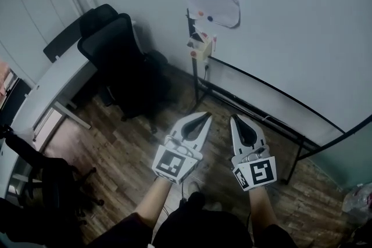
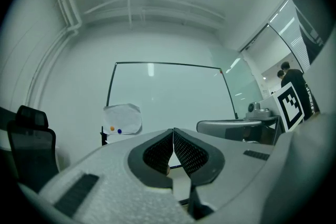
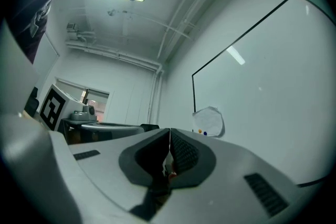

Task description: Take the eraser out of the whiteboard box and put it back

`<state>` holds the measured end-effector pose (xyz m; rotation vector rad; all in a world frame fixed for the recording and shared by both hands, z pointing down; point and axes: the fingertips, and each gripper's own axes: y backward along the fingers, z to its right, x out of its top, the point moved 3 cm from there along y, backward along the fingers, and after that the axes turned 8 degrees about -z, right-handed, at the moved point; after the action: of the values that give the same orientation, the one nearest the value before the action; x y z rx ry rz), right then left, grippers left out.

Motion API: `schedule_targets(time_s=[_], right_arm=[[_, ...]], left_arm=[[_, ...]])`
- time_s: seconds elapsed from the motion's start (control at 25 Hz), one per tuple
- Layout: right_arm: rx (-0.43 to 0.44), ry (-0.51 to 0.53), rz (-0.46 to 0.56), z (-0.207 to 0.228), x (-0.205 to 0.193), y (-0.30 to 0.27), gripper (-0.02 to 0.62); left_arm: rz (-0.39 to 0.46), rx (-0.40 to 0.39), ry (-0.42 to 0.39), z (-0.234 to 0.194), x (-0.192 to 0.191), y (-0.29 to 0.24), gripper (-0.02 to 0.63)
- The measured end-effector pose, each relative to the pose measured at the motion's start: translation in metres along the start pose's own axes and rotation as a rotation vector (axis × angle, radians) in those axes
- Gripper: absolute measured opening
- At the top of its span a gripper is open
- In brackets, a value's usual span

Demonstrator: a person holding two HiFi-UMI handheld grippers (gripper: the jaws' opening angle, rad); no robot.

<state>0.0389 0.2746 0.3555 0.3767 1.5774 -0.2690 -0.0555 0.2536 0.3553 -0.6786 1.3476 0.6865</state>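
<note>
Eraser: cannot be picked out for certain. A small dark shape sits in the open top of the whiteboard box [image 1: 200, 45], too small to tell its long axis or which way it points.
Whiteboard box: small, pale and squarish, with red dots on its sides. It hangs at the left edge of the whiteboard [image 1: 290, 26], just below the paper sheet [image 1: 214, 6].
Whiteboard: large, smooth and white, in a thin black frame on a dark metal stand.
Paper sheet: white with rounded corners, lying flat on the board and carrying an orange and a blue dot.
Left gripper [image 1: 207, 116]: grainy white shell with dark pads [image 2: 189, 152] in a fine mesh pattern. The jaws are pressed together and empty, pointing toward the board.
Right gripper [image 1: 235, 118]: same build, just beside the left one, with its jaws meeting tip to tip and empty.
Box relative to jaws: ahead of both tips and well apart from them — neither touches it.
Surroundings: black office chair [image 1: 116, 55], white desk [image 1: 49, 93], wood-plank floor [image 1: 128, 148].
</note>
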Motion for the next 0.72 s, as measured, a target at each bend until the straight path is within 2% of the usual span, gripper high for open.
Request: schedule_targets(time_s=[0.16, 0.28, 0.36, 0.48, 0.72], right_arm=[[-0.009, -0.019, -0.011, -0.002, -0.007, -0.044, 0.003], [-0.014, -0.023, -0.025, -0.003, -0.01, -0.069, 0.003], [-0.021, -0.027, -0.023, -0.002, -0.009, -0.082, 0.003], [-0.032, -0.033, -0.026, 0.002, -0.011, -0.099, 0.003], [-0.034, -0.048, -0.032, 0.013, -0.016, -0.122, 0.005]], left_arm=[[0.022, 0.009, 0.014, -0.049, -0.009, -0.006, 0.006], [0.018, 0.01, 0.058, -0.075, -0.011, -0.009, 0.006], [0.013, 0.006, 0.06, -0.09, -0.011, -0.013, 0.006], [0.017, -0.001, 0.034, -0.107, -0.013, -0.023, 0.006], [-0.002, -0.015, 0.033, -0.125, -0.021, -0.042, 0.006]])
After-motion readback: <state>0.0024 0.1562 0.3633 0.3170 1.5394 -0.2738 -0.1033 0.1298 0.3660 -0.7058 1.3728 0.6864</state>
